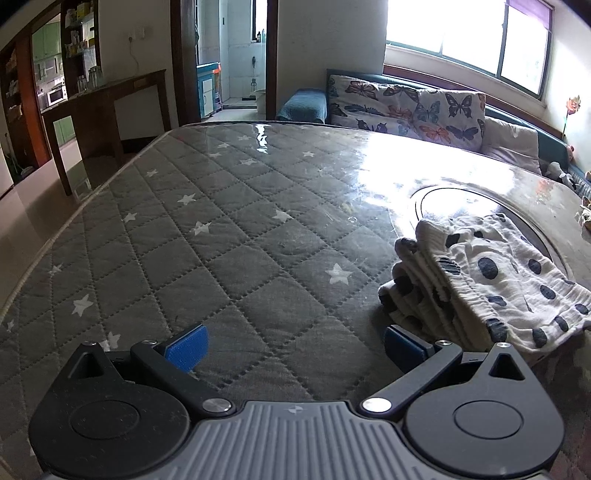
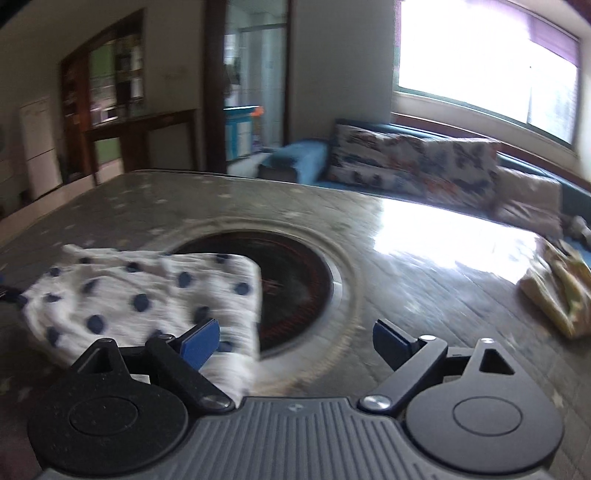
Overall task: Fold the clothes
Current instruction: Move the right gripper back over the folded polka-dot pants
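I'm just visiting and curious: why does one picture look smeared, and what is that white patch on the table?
Right wrist view: motion blur smears the polka-dot cloth and sofa cushions. Left wrist view: sharp. Both: window glare washes out the glossy table cover; the fisheye lens bends straight edges.

Daylight is pouring in through the window (image 1: 469,33), which is blowing out to pure white and throwing a hard glare across the glossy table cover (image 1: 399,166). The left wrist view is staying sharp while the right wrist view is smearing with motion blur, and both are bending and darkening toward the corners.
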Demonstrator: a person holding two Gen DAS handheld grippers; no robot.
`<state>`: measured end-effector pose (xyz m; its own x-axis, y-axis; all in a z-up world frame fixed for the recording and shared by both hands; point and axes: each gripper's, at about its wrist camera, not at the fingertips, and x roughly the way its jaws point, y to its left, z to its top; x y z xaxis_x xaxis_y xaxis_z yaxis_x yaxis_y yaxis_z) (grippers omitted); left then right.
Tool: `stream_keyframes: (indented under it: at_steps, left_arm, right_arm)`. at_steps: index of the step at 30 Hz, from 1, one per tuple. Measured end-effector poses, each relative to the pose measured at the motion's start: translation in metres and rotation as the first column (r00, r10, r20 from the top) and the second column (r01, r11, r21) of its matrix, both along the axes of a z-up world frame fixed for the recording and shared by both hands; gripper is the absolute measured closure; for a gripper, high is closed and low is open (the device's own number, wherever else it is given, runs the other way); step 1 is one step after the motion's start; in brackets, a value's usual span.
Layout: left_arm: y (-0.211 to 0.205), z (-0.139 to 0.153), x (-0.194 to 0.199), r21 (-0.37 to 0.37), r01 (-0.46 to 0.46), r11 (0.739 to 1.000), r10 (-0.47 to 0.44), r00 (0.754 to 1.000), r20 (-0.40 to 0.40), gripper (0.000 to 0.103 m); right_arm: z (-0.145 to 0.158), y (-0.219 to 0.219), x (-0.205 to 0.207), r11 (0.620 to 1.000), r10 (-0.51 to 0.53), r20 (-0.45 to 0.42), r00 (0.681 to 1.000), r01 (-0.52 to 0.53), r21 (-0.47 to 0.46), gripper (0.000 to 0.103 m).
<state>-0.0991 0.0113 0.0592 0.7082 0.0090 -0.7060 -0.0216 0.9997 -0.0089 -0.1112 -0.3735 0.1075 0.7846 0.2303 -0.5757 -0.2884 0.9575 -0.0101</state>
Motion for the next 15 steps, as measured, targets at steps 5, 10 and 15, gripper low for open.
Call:
stream_keyframes:
  at_steps: [5, 10, 15]
  left_arm:
    - [-0.001, 0.006, -0.003, -0.008, 0.013, 1.0, -0.013, 1.0, 0.002, 0.0]
    - [-0.005, 0.012, -0.007, -0.005, 0.031, 1.0, -0.031, 1.0, 0.008, 0.0]
    - [-0.009, 0.017, -0.008, -0.012, 0.047, 0.999, -0.047, 0.999, 0.008, 0.0]
  right_arm:
    - [0.01, 0.029, -0.008, 0.988, 0.148, 0.007, 0.989, -0.148, -0.036, 0.013]
    - [0.018, 0.056, -0.018, 0.957, 0.282, 0.003, 0.96, -0.281, -0.07, 0.018]
    - [0.02, 0.091, -0.033, 0.897, 0.425, -0.008, 0.905, -0.422, -0.132, 0.022]
